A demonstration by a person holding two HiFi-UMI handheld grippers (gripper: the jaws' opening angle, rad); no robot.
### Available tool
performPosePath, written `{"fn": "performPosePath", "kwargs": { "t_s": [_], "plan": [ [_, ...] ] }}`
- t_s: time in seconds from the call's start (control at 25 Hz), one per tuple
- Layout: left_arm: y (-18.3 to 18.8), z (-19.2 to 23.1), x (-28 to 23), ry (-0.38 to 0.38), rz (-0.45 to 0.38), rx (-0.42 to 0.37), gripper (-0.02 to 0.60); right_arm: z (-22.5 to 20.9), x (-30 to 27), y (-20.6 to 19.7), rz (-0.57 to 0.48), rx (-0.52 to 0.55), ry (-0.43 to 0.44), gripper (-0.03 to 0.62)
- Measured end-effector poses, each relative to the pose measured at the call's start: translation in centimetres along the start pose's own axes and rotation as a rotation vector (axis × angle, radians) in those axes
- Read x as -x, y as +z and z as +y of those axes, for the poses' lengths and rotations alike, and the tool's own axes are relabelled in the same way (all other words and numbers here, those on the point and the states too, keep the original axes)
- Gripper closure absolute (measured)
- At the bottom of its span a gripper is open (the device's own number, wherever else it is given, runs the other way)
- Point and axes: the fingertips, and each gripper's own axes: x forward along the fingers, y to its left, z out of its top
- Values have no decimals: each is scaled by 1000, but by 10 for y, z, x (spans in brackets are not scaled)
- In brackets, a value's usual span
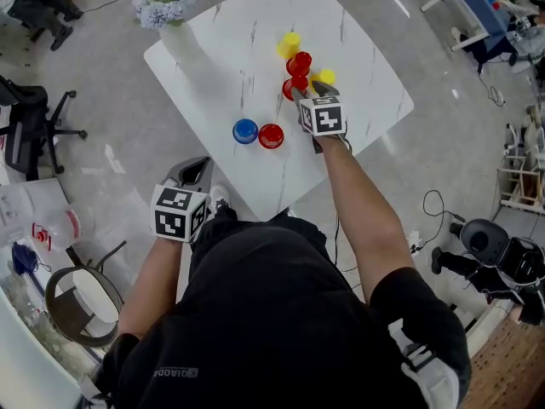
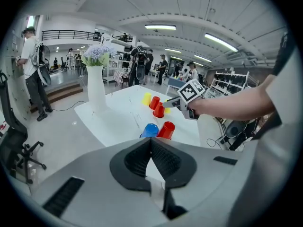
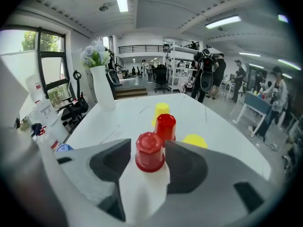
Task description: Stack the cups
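Several upturned cups stand on the white marble table. My right gripper is shut on a red cup that stands on the tabletop. Just beyond it are another red cup and a yellow cup. A second yellow cup sits to the right. A blue cup and a third red cup stand side by side near the front edge. My left gripper is shut and empty, held off the table's near-left edge.
A white vase with pale flowers stands at the table's far left corner. Office chairs and a round stool are on the floor to the left. People and shelving fill the room behind.
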Motion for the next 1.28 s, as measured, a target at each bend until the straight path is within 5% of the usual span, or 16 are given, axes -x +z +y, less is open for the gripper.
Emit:
{"fn": "performPosePath", "kwargs": {
  "t_s": [0.68, 1.28],
  "plan": [
    [-6, 12, 3, 30, 17, 37, 581, -2, -28, -3, 54, 19, -18, 384],
    [11, 2, -8, -31, -7, -27, 581, 12, 23, -2, -20, -19, -2, 385]
  ]
}}
